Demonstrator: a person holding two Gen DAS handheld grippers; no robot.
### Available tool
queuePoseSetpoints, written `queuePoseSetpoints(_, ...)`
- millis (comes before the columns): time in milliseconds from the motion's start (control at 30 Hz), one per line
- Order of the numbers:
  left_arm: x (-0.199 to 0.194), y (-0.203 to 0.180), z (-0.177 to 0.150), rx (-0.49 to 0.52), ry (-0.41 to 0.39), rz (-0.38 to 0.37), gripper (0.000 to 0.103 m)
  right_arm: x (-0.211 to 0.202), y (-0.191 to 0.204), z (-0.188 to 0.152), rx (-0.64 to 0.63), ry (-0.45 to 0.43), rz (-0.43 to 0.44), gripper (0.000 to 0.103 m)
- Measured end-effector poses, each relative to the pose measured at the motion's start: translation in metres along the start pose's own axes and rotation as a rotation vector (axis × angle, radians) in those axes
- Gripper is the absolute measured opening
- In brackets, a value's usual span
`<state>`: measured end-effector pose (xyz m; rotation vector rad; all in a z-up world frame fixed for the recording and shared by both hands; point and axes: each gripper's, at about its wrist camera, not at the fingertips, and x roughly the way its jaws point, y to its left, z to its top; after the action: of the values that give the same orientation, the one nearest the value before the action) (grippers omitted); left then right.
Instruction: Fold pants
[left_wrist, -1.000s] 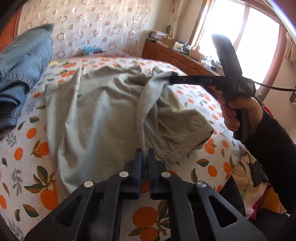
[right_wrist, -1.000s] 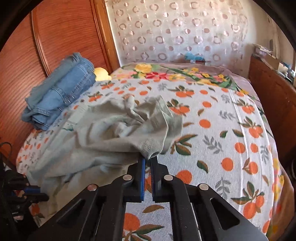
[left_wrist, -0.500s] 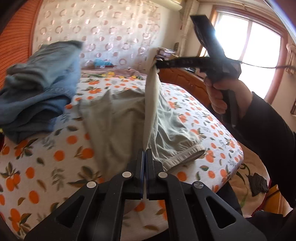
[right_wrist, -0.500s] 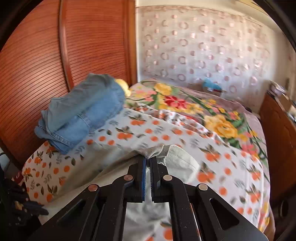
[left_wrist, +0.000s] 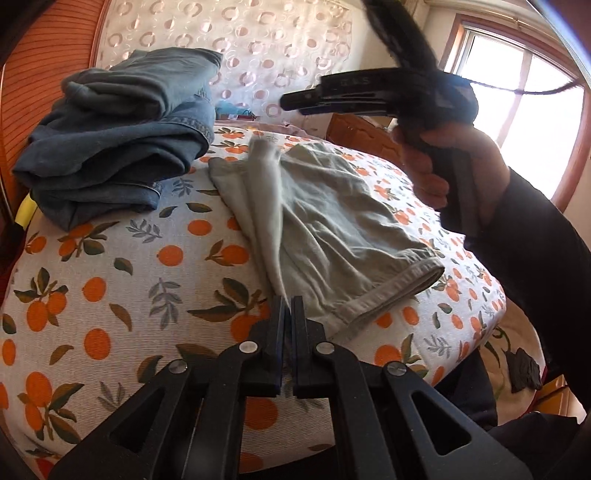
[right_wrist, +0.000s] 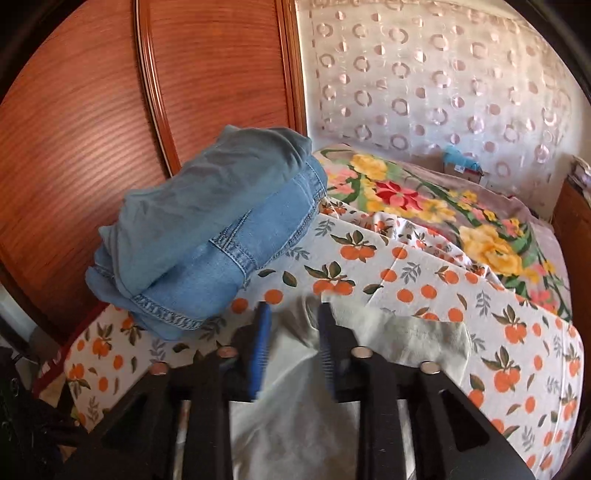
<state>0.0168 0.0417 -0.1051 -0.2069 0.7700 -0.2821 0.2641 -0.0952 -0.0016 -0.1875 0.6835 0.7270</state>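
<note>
Pale grey-green pants lie folded on the orange-print bedspread, one strip of cloth running up to my left gripper, which is shut on their edge. The right gripper hovers in the air above the far end of the pants, held by a hand. In the right wrist view my right gripper is open, with the pants loose below and between its fingers, not pinched.
A stack of folded blue jeans sits at the bed's left by the wooden headboard. A floral blanket lies farther back. A window and wooden dresser stand on the right.
The raised pant leg has been carried over and laid down on the bed. My right gripper has opened and let go of the cloth. The left gripper stays shut on it.
</note>
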Motion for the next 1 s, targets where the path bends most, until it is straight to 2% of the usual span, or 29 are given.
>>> queuePoseSetpoints(67, 0.000, 0.000, 0.000, 0.001, -0.001, 0.005, 0.002, -0.006, -0.004, -0.005, 0.010, -0.011, -0.016, 0.045)
queuePoseSetpoints(167, -0.001, 0.001, 0.002, -0.005, -0.004, 0.014, 0.005, -0.018, -0.014, -0.021, 0.032, -0.012, -0.041, 0.045)
queuePoseSetpoints(367, -0.001, 0.005, 0.017, 0.000, -0.007, 0.049, 0.015, -0.037, -0.016, -0.078, 0.069, 0.007, -0.085, 0.045)
queuePoseSetpoints(400, 0.000, 0.005, 0.020, 0.005, -0.007, 0.055, 0.019, -0.038, -0.017, -0.088, 0.079, 0.015, -0.090, 0.045)
queuePoseSetpoints(467, 0.002, 0.005, 0.027, 0.018, -0.012, 0.064, 0.032, -0.045, -0.012, -0.105, 0.099, 0.026, -0.107, 0.045)
queuePoseSetpoints(500, 0.003, 0.004, 0.030, 0.024, -0.020, 0.066, 0.044, -0.046, -0.012, -0.112, 0.108, 0.036, -0.113, 0.045)
queuePoseSetpoints(533, 0.004, 0.003, 0.034, 0.029, -0.028, 0.067, 0.049, -0.047, -0.010, -0.117, 0.112, 0.041, -0.119, 0.045)
queuePoseSetpoints(833, 0.037, -0.011, 0.081, 0.135, -0.031, 0.108, 0.049, -0.056, -0.004, -0.147, 0.167, 0.054, -0.186, 0.045)
queuePoseSetpoints(1000, 0.065, -0.013, 0.112, 0.172, -0.033, 0.072, 0.047, -0.052, -0.006, -0.153, 0.177, 0.053, -0.183, 0.045)
